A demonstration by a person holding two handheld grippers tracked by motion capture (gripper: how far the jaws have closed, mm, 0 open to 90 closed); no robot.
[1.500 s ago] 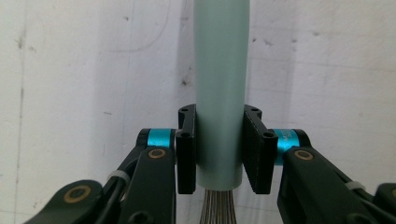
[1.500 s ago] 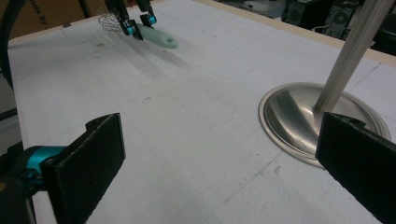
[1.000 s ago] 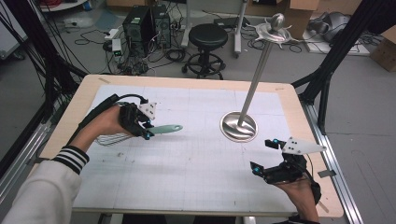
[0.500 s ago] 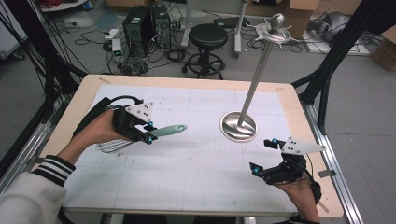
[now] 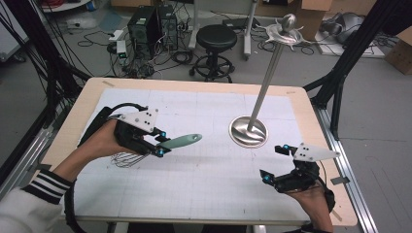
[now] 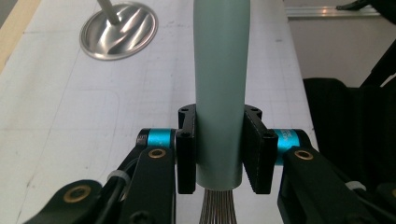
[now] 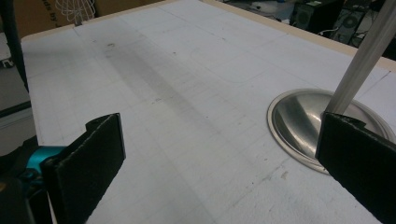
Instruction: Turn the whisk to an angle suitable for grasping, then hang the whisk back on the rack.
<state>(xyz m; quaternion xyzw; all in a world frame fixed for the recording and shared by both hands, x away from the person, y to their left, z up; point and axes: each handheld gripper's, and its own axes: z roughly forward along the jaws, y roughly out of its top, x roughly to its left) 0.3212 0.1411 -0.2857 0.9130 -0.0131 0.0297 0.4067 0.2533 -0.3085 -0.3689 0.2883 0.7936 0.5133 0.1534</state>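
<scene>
While I watch from the high view, my left gripper sits over the left half of the counter, carried in the person's left hand, whose striped sleeve comes in from the lower left corner. Its jaws are clamped on the whisk, gripping the pale green handle close to where the wires begin. That handle sticks out past the jaws toward the middle of the counter, roughly level, while the wire loops hang back under the gripper and the hand, above the white gridded mat. From the left gripper view I see the two black pads pressed flat against either side of the handle, with the bundle of wires leaving the handle's lower end just below them. Farther along that view lies the round steel base of the stand.

My right gripper rests near the counter's lower right corner in the person's right hand. Its jaws are spread wide with nothing between them; in the right gripper view the pads frame bare mat, and the stand's base and slanted pole sit just ahead on the right. In the high view the stand is on the right half of the counter, well apart from the whisk, its pole leaning up to a hooked top.
</scene>
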